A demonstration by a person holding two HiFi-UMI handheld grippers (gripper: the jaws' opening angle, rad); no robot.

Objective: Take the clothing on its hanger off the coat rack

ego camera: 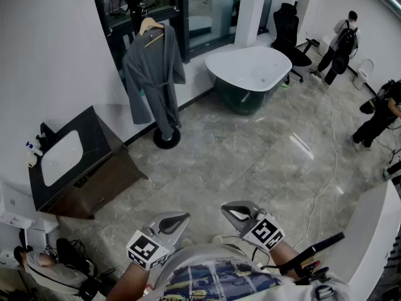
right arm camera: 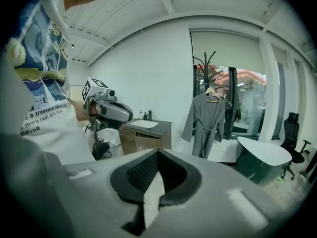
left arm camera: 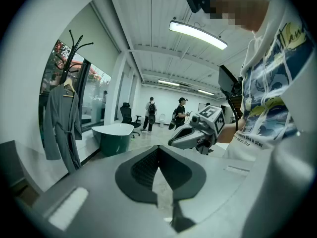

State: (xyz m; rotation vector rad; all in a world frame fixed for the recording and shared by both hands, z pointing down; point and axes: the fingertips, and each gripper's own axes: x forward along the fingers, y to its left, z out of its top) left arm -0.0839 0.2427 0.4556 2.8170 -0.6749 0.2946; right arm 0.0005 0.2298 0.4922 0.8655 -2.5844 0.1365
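A grey robe [ego camera: 152, 74] hangs on a wooden hanger [ego camera: 150, 26] from a black coat rack [ego camera: 166, 138] by the window, at the far left of the room. Both grippers are held low, close to the person's body and far from the rack. My left gripper [ego camera: 177, 219] and right gripper [ego camera: 234, 211] are both shut with nothing between the jaws. The left gripper view shows the robe [left arm camera: 62, 125] at the left edge and the right gripper [left arm camera: 190, 135] ahead. In the right gripper view the robe [right arm camera: 205, 125] hangs straight ahead, with the left gripper [right arm camera: 111, 110] to the left.
A white-topped green bathtub [ego camera: 250, 74] stands right of the rack. A dark vanity with a white basin [ego camera: 69, 162] sits against the left wall. Two people [ego camera: 341, 42] and an office chair [ego camera: 289, 27] are at the far right. A cable [ego camera: 326, 174] lies across the grey floor.
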